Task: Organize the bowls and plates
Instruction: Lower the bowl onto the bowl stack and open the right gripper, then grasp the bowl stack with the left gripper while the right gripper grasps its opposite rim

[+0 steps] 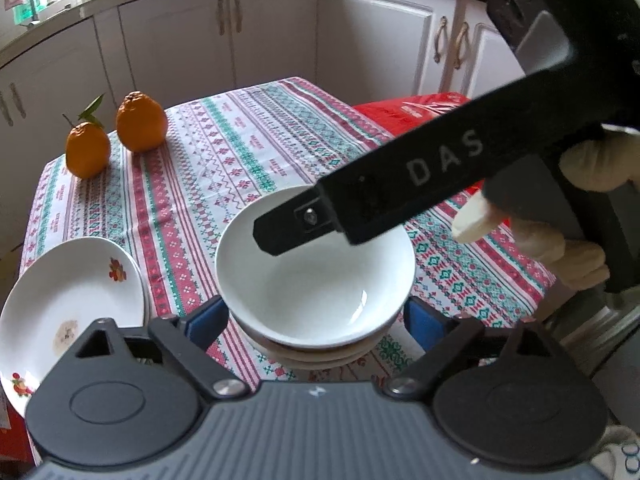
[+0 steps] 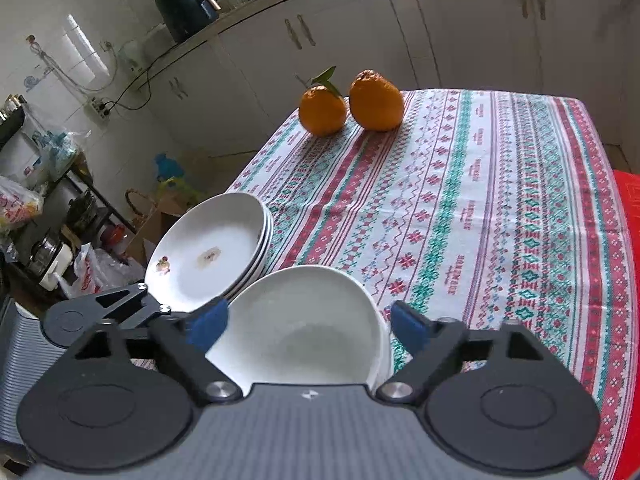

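A stack of white bowls stands on the patterned tablecloth near the table's front edge. My left gripper is open, and its blue pads flank the stack low on either side. One black finger of the right gripper reaches over the top bowl, held by a gloved hand. In the right wrist view the bowls sit between the pads of my open right gripper, and the right pad stands clear of the rim. A stack of white flowered plates lies just left of the bowls.
Two oranges stand at the table's far left corner. A red bag lies off the table's right edge. White cabinets run behind the table. Bags and shelves crowd the floor to the left.
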Demonstrator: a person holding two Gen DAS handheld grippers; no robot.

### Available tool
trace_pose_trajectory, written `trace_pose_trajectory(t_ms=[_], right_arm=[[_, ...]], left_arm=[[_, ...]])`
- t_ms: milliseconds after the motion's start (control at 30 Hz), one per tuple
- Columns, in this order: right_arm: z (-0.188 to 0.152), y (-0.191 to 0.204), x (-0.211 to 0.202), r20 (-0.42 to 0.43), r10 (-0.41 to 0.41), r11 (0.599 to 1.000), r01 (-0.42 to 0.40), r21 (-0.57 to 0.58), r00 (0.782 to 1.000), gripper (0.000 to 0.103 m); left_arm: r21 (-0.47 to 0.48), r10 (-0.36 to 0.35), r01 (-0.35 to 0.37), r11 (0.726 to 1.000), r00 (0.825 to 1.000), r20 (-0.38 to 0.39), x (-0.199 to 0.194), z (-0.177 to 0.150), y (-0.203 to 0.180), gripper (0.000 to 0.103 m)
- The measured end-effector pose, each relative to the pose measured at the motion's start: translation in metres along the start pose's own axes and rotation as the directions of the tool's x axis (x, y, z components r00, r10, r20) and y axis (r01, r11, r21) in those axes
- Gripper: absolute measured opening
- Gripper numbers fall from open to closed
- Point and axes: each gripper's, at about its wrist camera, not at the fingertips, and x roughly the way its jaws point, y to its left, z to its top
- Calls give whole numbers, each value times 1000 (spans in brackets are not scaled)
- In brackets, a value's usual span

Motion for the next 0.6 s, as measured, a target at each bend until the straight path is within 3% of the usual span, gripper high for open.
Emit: trace_pose_trajectory(t_ms=[133, 233, 333, 467, 600], right_arm=[[-3, 2, -11, 16, -25, 999, 25, -39, 1000, 95], [-14, 13, -34, 61, -63, 979, 74, -191, 996, 100], [-33, 28, -51, 82, -68, 916, 95, -390, 994, 103], [-57, 37, -46, -6, -88, 828, 70, -556, 996, 103], [-72, 29, -11, -103, -158, 782, 61, -620, 982, 103]], left_arm=[[51, -63, 61, 997, 997, 33, -11, -13, 7, 96], [105, -86, 79, 991, 994, 61, -21, -27, 15, 98], [182, -56, 42, 982, 996, 71, -21, -38, 21, 99], [242, -42, 28, 970, 998, 53, -7, -42, 27, 99], [295, -54, 45, 954, 998, 21, 15, -39, 27, 99]])
